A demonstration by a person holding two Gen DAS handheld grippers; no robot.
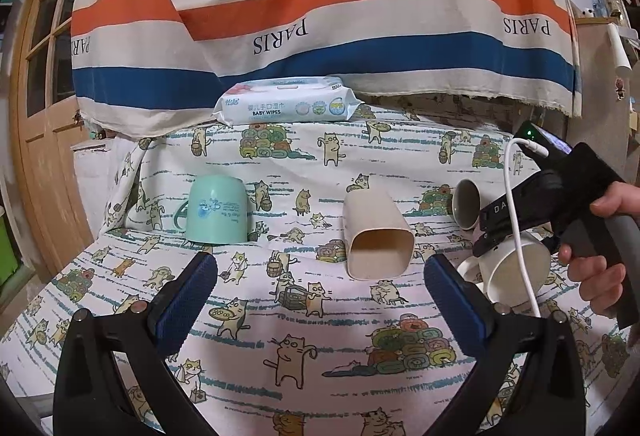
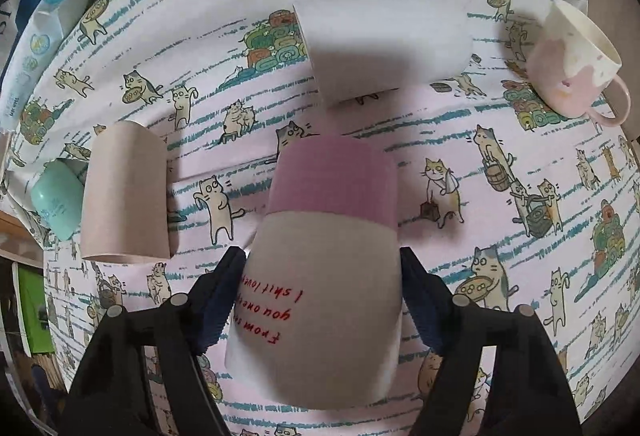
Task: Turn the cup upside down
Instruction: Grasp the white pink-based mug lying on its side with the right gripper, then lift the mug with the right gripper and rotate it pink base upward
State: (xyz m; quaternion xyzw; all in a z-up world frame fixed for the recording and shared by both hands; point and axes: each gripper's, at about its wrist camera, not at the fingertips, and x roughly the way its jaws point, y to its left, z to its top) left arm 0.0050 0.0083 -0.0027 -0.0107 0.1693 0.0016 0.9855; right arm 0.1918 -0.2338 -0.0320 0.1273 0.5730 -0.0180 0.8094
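The right gripper (image 2: 322, 292) has its jaws clenched on the white-and-pink cup (image 2: 328, 256), one jaw on each side of the white part that bears red lettering (the letters read upside down); the pink end points away from the jaws, and the cup is held above the cat-print cloth (image 2: 500, 316) on the tabletop. Just beyond the pink end lies a white cup (image 2: 384, 47) on its side; further to the right of the jaws sits a pale pink mug (image 2: 572, 63), tilted, handle to the right; to the left lies a beige square cup (image 2: 124, 191) on its side, with a mint green mug (image 2: 56, 199) touching or just beside its far edge. The left gripper (image 1: 320, 284) has its jaws released and wide apart, grasping nothing, low over the cloth; ahead and to the left the mint green mug stands mouth down; a pack of baby wipes (image 1: 286, 101) lies well beyond.
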